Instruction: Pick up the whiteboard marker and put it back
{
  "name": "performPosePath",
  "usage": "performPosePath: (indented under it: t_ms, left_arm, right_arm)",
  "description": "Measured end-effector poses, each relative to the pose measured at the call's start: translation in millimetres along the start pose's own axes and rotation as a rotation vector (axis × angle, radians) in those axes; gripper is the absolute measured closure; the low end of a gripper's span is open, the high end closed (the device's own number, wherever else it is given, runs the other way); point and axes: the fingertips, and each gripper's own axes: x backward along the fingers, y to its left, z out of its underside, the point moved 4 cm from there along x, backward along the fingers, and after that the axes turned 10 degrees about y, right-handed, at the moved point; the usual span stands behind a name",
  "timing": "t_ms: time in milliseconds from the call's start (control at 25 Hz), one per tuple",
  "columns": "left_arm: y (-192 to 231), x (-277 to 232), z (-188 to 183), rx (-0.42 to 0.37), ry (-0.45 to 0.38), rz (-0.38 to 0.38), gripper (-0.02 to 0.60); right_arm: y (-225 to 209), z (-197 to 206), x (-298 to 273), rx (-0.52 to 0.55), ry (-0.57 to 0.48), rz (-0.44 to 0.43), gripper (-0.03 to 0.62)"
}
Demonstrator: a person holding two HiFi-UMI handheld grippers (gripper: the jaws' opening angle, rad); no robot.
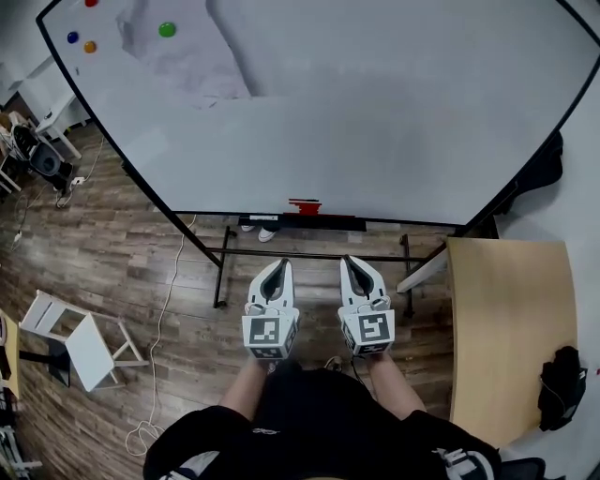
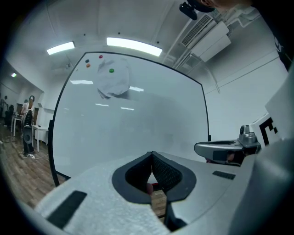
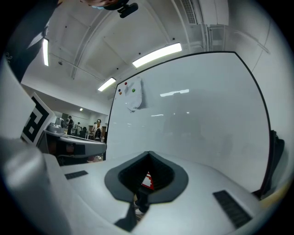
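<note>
indoors, closed left claw (image 1: 278, 266) and closed right claw (image 1: 350, 262) face whiteboard (image 1: 375, 112), wood floor (image 1: 122, 253) below.

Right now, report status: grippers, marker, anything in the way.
Left gripper shut, empty. Right gripper shut, empty. Red item, likely the marker, on the whiteboard tray, untouched. Path to it looks open.

This is an office or lab workroom. A large free-standing whiteboard (image 1: 356, 122) with coloured magnets (image 1: 167, 29) fills the top of the head view, above a wood-plank floor (image 1: 112, 244). A pale wooden desk (image 1: 506, 319) sits at the right edge and a white stool (image 1: 80, 342) at lower left. The left gripper view shows ceiling strip lights (image 2: 133, 44) and an air-conditioning unit (image 2: 209, 34) at upper right.
</note>
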Motion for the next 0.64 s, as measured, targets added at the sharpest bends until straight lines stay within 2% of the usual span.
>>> performPosePath:
  t_ms: [640]
  left_arm:
    - [17.6, -8.7, -4.6, 0.027, 0.002, 0.029, 0.575]
  right_arm:
    - [13.5, -0.3, -19.5, 0.007, 0.021, 0.011, 0.592]
